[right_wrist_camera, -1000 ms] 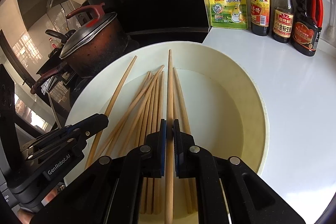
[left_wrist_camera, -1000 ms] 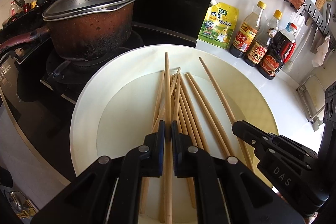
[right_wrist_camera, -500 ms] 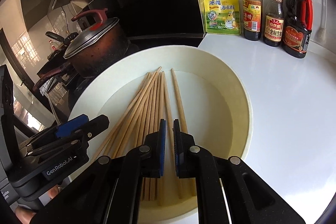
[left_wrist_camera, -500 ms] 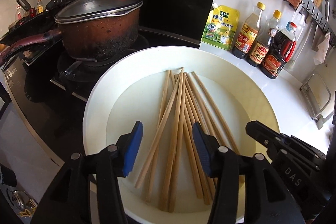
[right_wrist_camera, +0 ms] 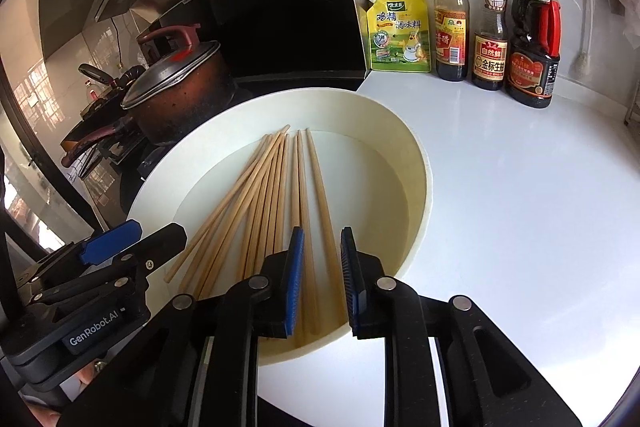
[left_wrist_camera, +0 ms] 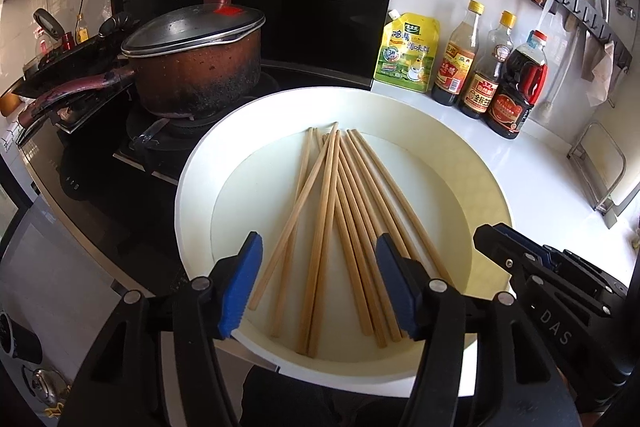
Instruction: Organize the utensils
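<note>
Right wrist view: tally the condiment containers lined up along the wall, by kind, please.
Yellow-capped bottles: 2
Red-capped bottle: 1
Yellow pouch: 1
Total: 4

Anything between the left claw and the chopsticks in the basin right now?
Nothing visible. The left claw is open over the chopsticks lying loose in the basin, with only air between. The right claw, also open, is off to the side.
</note>
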### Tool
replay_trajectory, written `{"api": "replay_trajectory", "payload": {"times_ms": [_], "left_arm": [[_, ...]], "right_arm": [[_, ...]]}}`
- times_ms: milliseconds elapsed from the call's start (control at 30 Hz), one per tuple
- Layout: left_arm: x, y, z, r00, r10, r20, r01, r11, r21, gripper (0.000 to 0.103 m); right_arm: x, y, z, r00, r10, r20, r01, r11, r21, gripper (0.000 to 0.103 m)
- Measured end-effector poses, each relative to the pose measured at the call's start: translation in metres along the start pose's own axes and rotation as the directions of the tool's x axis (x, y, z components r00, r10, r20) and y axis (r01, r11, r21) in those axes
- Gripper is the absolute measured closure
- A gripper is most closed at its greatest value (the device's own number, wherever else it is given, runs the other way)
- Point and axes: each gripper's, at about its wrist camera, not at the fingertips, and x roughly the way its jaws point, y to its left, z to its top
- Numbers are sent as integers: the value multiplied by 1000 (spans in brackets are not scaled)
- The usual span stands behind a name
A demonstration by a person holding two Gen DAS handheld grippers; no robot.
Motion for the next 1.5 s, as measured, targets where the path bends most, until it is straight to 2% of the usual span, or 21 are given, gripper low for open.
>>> {"api": "replay_trajectory", "payload": {"times_ms": [300, 700, 833, 1167, 1500], "left_arm": [[-13, -1, -7, 1000, 16, 16, -16, 1000, -5, 38], [-26, -4, -10, 999, 30, 39, -29, 1000, -1, 18], [-27, -3, -10, 999, 34, 43, -34, 999, -5, 13], [-31, -2, -11, 997, 48, 55, -47, 999, -12, 9], [-35, -1, -11, 997, 50, 62, -49, 999, -14, 7]], "right_arm": [[-11, -4, -6, 1000, -18, 15, 18, 1000, 6, 71], [-20, -5, -9, 999, -35, 25, 35, 999, 12, 61], [-23, -5, -9, 998, -42, 39, 41, 999, 9, 52], [-29, -5, -10, 995, -74, 68, 74, 997, 6, 34], [-32, -9, -11, 993, -93, 79, 92, 996, 16, 30]]}}
